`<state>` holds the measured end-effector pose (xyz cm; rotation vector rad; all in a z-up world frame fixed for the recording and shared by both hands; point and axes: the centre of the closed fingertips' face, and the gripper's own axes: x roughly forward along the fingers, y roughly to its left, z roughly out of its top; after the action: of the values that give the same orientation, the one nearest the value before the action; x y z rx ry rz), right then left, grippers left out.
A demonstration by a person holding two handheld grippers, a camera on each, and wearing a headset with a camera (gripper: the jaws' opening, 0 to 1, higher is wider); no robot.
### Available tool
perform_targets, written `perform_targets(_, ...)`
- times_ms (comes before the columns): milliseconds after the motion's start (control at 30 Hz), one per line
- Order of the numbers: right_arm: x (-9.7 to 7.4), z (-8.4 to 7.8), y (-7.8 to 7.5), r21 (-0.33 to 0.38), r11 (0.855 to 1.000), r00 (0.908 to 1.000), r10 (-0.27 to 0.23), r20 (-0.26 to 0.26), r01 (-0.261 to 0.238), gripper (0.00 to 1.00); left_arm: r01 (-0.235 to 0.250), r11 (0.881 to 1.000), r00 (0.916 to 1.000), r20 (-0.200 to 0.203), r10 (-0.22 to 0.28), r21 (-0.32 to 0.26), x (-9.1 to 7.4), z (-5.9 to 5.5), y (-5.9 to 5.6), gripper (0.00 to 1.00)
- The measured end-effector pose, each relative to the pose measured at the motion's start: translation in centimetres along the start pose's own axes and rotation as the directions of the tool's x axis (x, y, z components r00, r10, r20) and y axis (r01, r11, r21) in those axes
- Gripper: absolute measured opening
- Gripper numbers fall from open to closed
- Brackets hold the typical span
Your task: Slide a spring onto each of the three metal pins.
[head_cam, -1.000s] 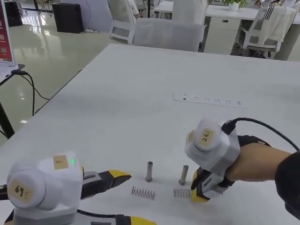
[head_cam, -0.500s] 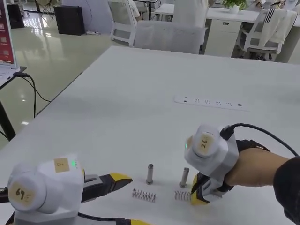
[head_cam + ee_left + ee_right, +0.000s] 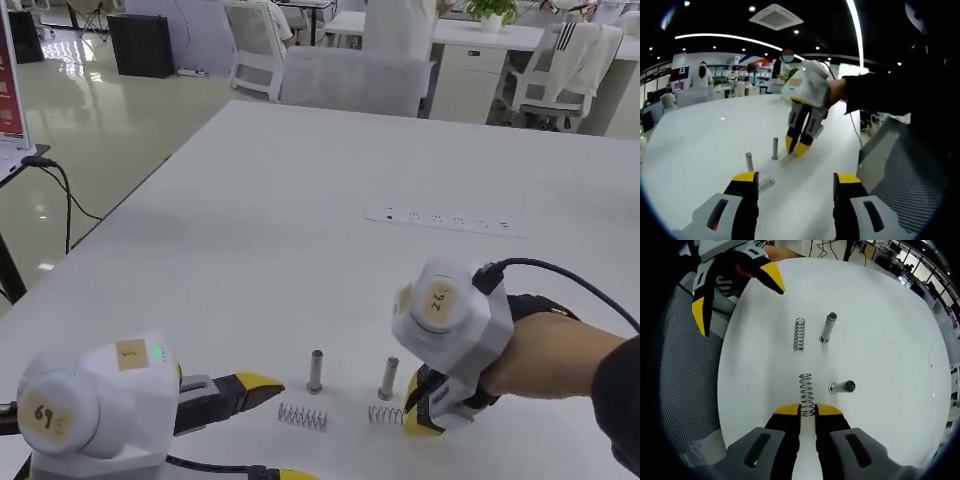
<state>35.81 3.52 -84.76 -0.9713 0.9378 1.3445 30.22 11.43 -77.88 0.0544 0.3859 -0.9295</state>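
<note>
Right tongs pinched on the near end of a spring lying on the tabletop, pin at its three o'clock, left tongs idle and apart: lift gently, tip it upright, line the coil over the pin's top.

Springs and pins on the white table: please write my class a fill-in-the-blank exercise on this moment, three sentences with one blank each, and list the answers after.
1. Upright on the table stand ____ metal pins.
2. The right gripper is closed on a spring, which it holds by one ____.
3. The left gripper holds nothing, and its jaws are ____.
Missing words: two; end; open.
</note>
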Motion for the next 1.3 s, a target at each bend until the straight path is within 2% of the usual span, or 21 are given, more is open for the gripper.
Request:
perform_targets(167,-0.7,0.4,1.1,0.02,1.0,0.9995,0.023,0.021,-0.024,0.08,0.019,1.0,0.9998,-0.001,-0.019,0.005,0.2,0.1,-0.4,0.52)
perform_targets(567,-2.7,1.0,3.2,0.011,0.999,0.9976,0.049,0.049,-0.049,0.08,0.078,0.997,0.9969,-0.011,-0.077,0.025,1.4,0.4,-1.4,0.5)
perform_targets(1033,-4.2,2.3,5.0,-0.047,0.997,0.9955,0.07,0.064,-0.067,0.08,0.141,0.987,0.9896,-0.041,-0.138,0.078,2.2,0.8,-2.4,0.41)
perform_targets(1300,-4.6,2.9,5.5,-0.09,0.993,0.9951,0.086,0.05,-0.081,0.08,0.167,0.981,0.9854,-0.052,-0.162,0.104,2.6,0.8,-3.0,0.32)
